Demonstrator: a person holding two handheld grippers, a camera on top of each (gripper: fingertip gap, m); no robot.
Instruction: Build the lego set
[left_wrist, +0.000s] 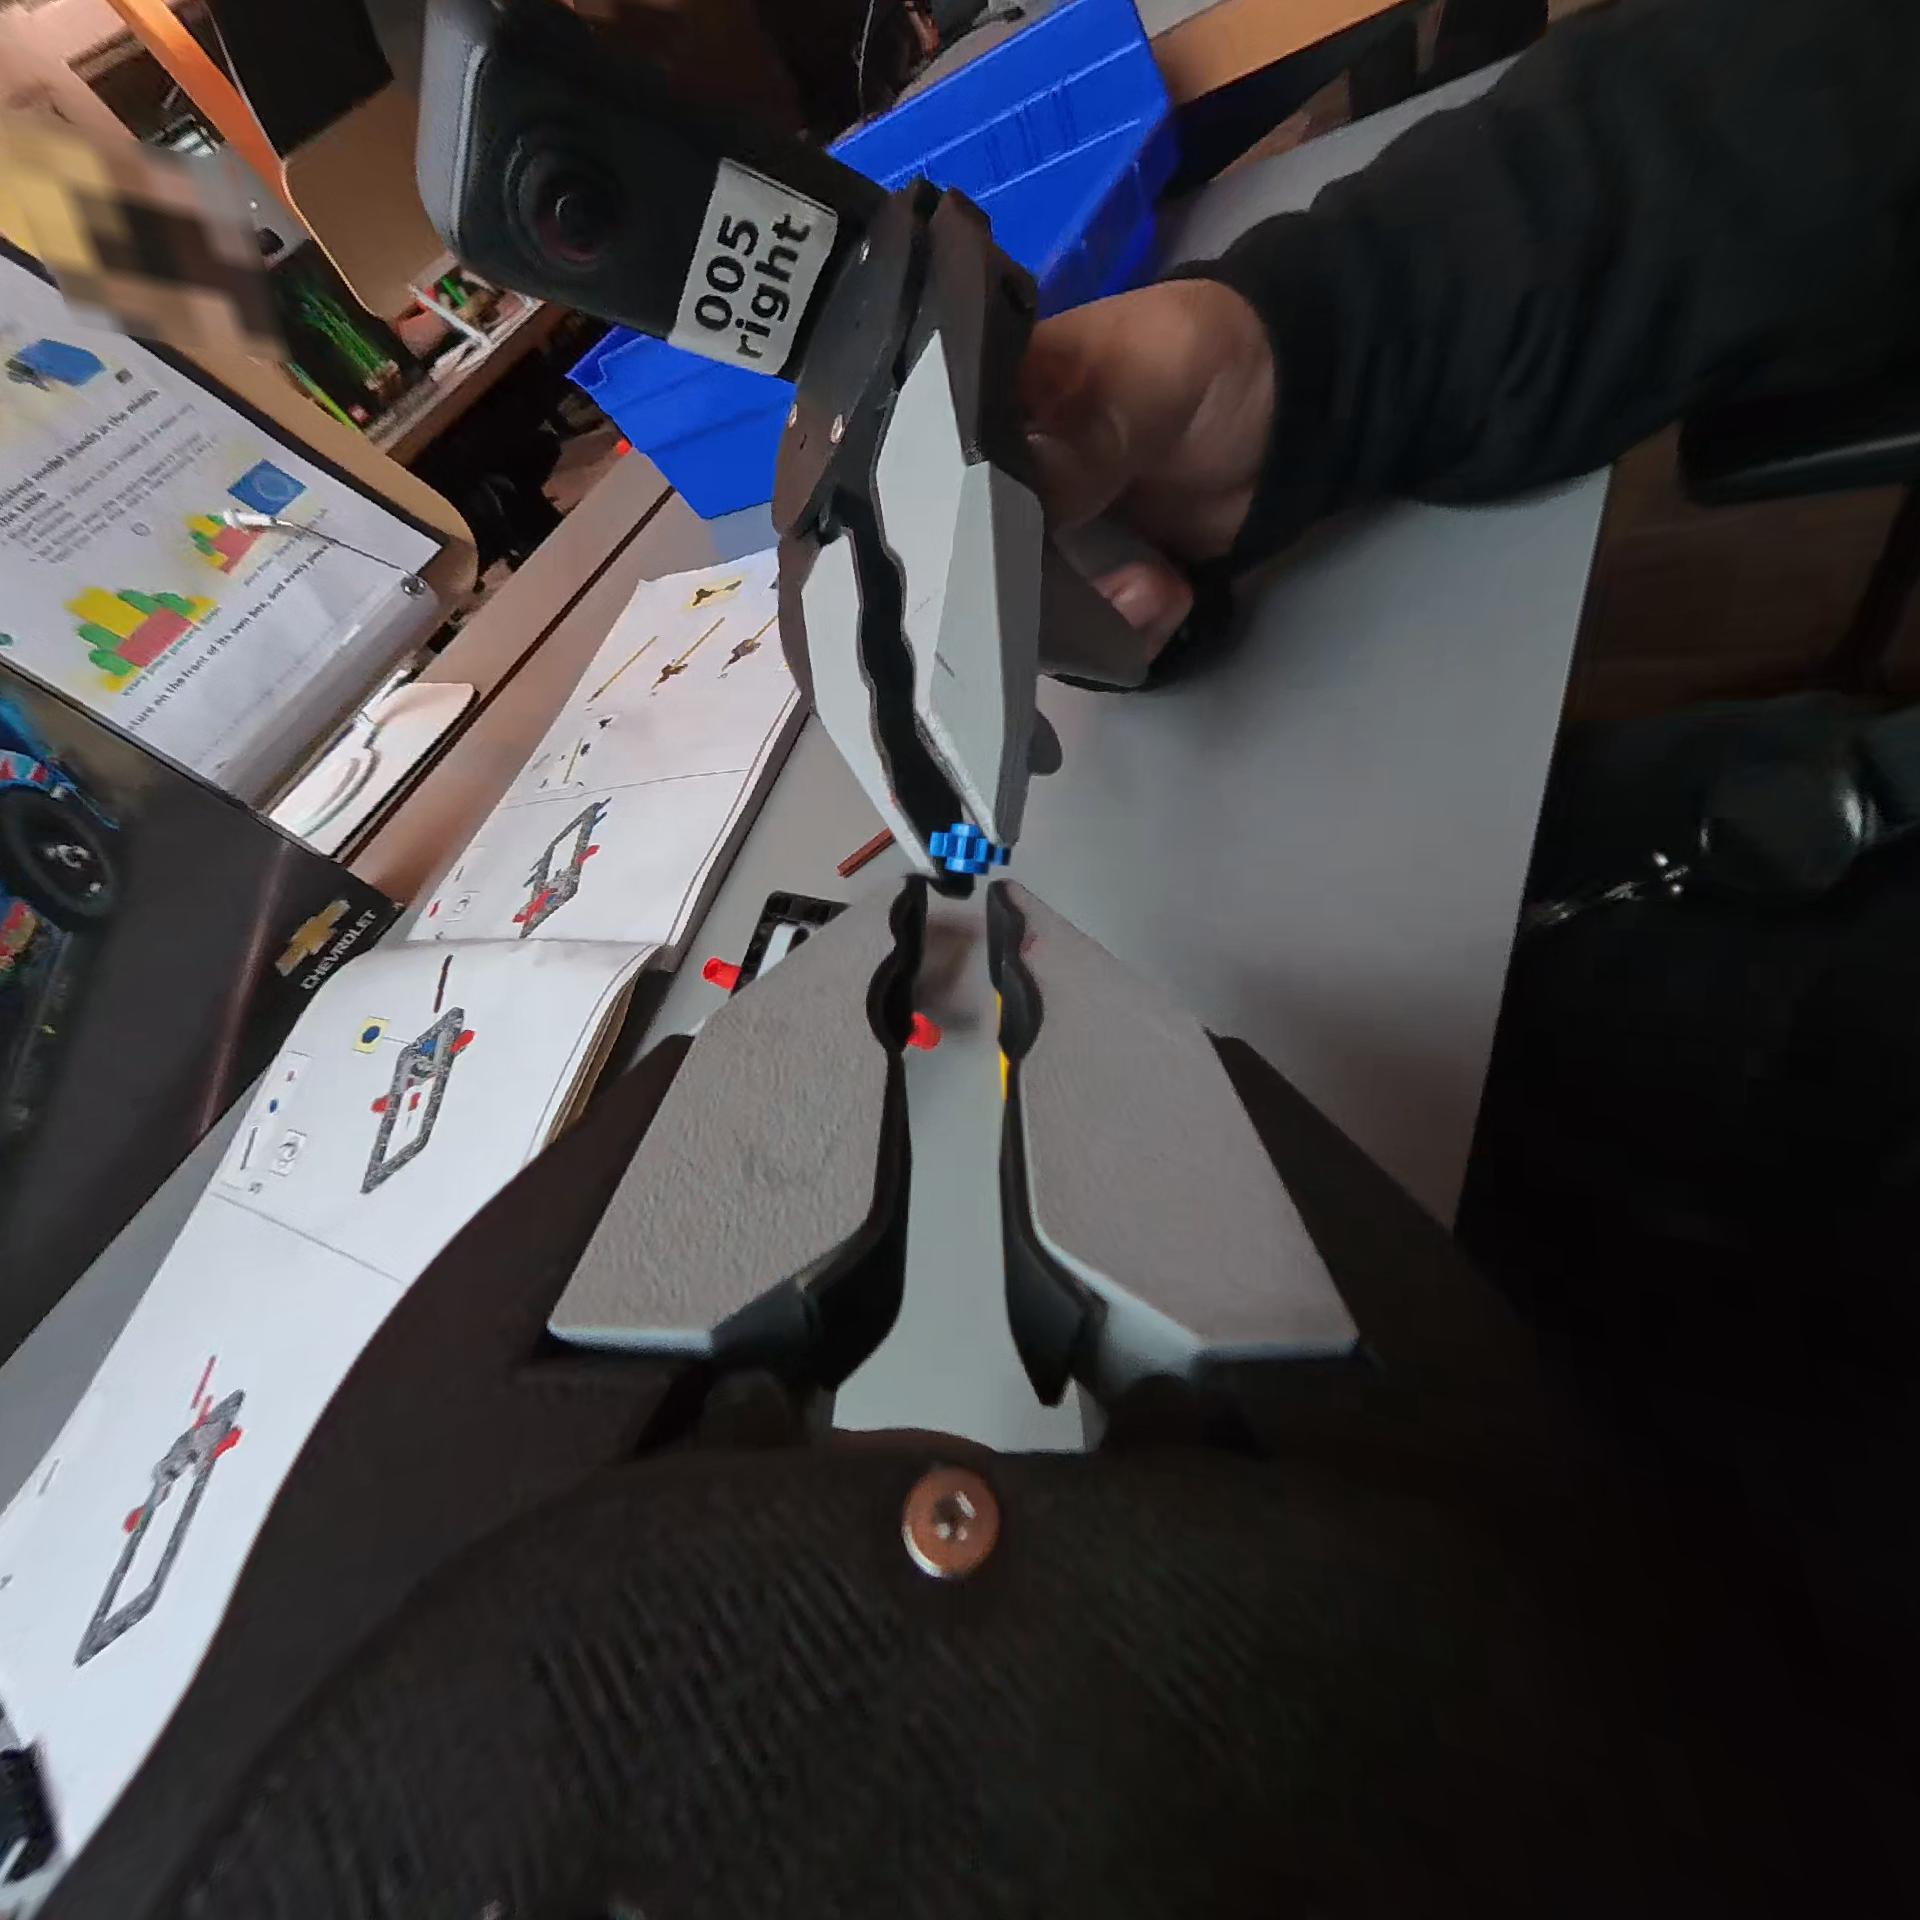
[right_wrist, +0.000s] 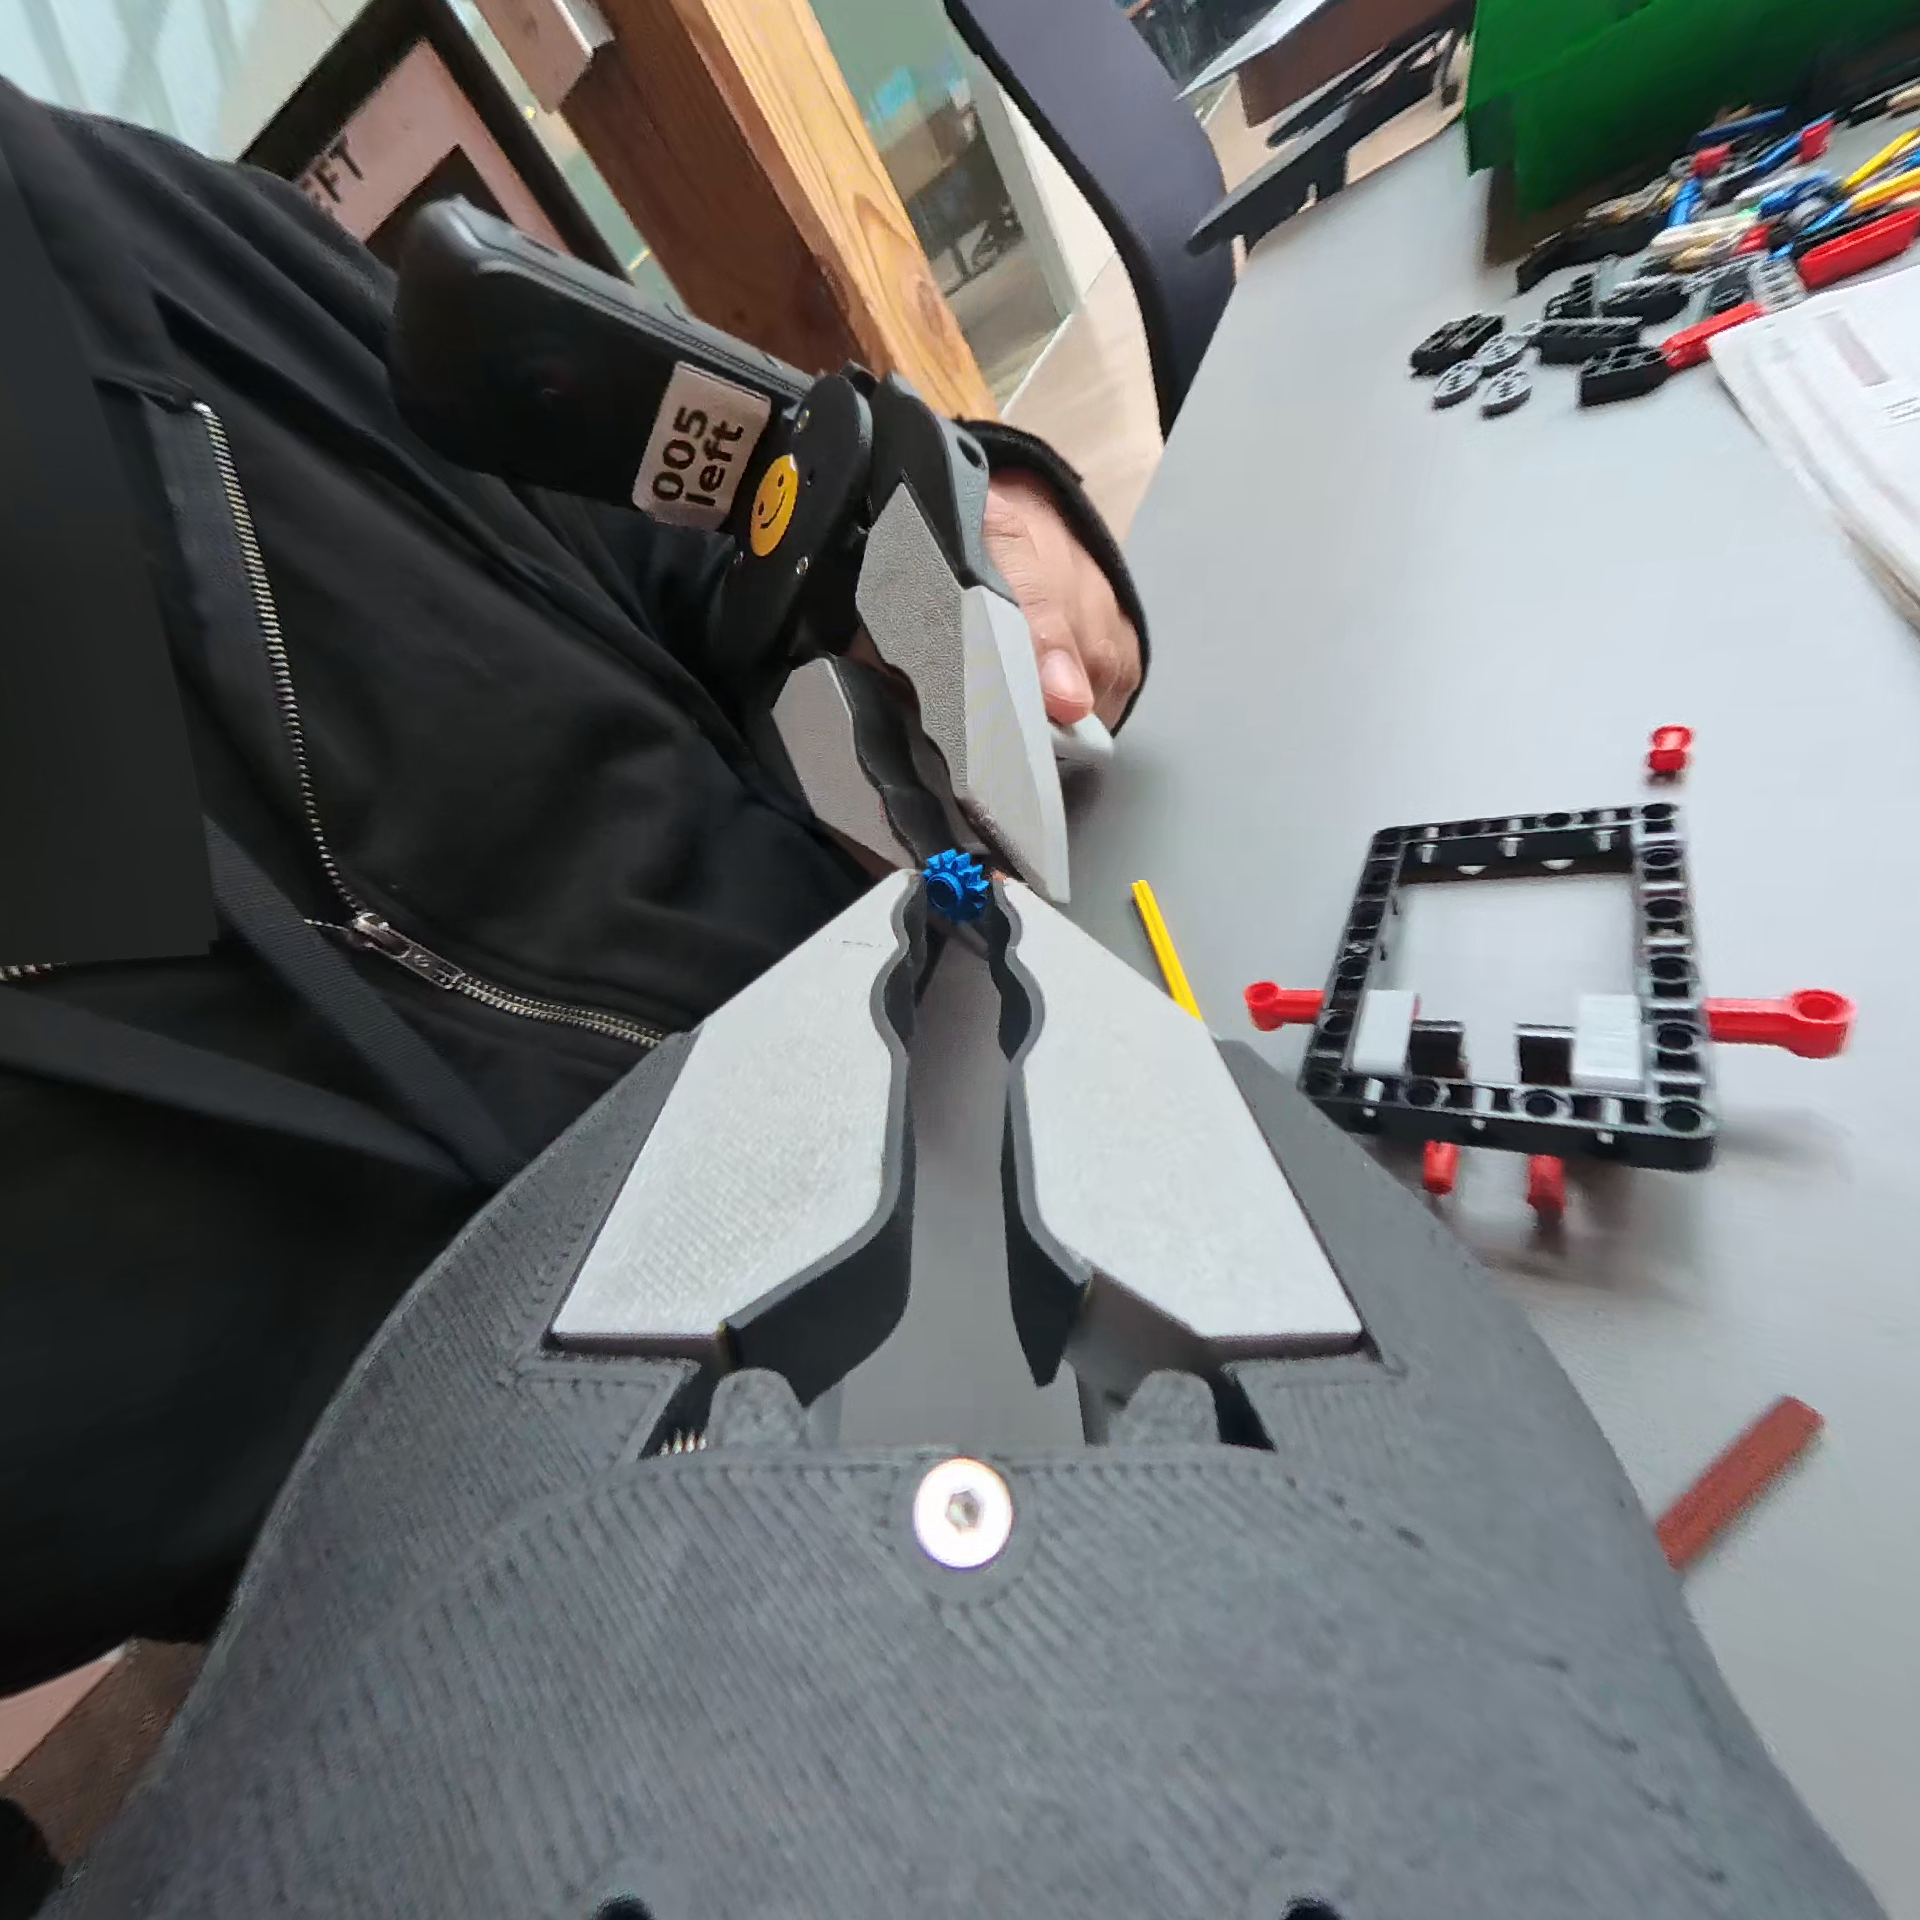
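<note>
Right wrist view is showing my right tool (right_wrist: 958, 906) pinching the blue gear (right_wrist: 954, 885) at its tips, held above the table (right_wrist: 1403, 644). My left tool (left_wrist: 948, 896) is facing it tip to tip, jaws slightly parted and gripping nothing I can make out. I am judging the black frame (right_wrist: 1512, 977), lying flat to the right, nearer my right tool.

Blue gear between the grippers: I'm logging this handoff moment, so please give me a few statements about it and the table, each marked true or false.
1. The right gripper pinches the small blue gear at its fingertips. True.
2. The left gripper is clamped on the gear. False: its fingertips stand slightly apart, just short of it.
3. The black rectangular frame lies on the grey table. True.
4. The frame has green pins. False: they are red.
5. A yellow axle lies beside the frame. True.
</note>
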